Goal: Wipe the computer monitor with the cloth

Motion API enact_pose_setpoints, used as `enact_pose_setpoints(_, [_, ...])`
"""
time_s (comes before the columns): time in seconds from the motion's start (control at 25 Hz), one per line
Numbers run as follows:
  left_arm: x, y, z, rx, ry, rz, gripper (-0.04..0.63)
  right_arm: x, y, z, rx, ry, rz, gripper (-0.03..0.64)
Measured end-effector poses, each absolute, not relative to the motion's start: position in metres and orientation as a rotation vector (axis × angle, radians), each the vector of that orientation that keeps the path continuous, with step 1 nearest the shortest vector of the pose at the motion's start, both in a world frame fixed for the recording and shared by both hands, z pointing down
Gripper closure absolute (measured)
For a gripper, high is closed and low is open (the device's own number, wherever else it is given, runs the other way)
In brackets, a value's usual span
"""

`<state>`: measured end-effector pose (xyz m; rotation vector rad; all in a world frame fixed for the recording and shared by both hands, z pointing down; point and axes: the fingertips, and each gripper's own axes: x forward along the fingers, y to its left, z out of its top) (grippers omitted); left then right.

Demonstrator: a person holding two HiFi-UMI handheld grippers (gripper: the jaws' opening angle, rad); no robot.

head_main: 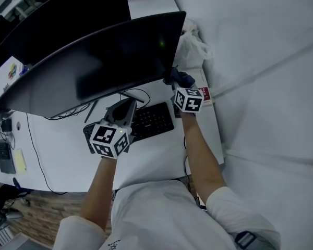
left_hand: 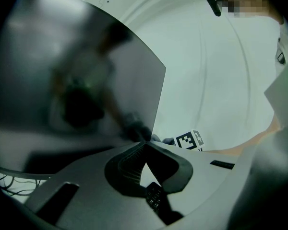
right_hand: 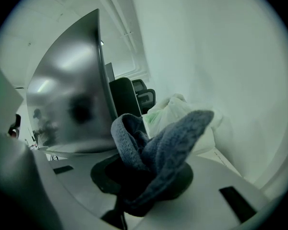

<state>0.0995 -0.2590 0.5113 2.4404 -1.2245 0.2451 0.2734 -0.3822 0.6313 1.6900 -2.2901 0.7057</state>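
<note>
One monitor [head_main: 94, 61], one cloth [right_hand: 158, 147], two grippers, one keyboard [head_main: 151, 121], one plastic bag [head_main: 190, 48]. Monitor: wide, curved, dark screen, upright on the white desk [head_main: 156, 155]; in the head view its long axis runs from lower left to upper right, and the screen faces the person. Right gripper [head_main: 177, 81] is up at the screen's lower right corner, jaws clamped on the cloth. Cloth is blue-grey and bunched, its folds sticking up and out past the jaws. It sits just beside the monitor's right edge; contact with the screen cannot be told. Left gripper [head_main: 126, 107] hangs low in front of the screen's middle, above the keyboard, jaw tips pressed together with nothing between them; keyboard keys show through the gap below the tips in the left gripper view. Around: the black keyboard lies under the monitor's right half, partly covered by the left gripper. Black cables [head_main: 135, 94] loop on the desk behind it. The white bag is slumped past the monitor's right end, just behind the cloth. A red-and-white card [head_main: 205, 94] lies at the desk's right edge beside the right gripper. White sheeting [head_main: 266, 87] fills the right side. A dark office chair [right_hand: 134, 97] stands behind the monitor's edge in the right gripper view.
</note>
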Motion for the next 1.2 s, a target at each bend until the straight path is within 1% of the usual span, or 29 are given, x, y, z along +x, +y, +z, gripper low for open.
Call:
enact_pose_setpoints(0.44, [0.113,-0.259,0.477,2.507,-1.229,0.177,0.584,0.273,-0.386,0.583,1.654,-2.379,0.576,0.508])
enact_pose_setpoints(1.2, [0.125,-0.256,0.421,2.617,-1.260,0.109,0.584,0.271,-0.396,0.495,1.667,-2.559,0.464,0.508])
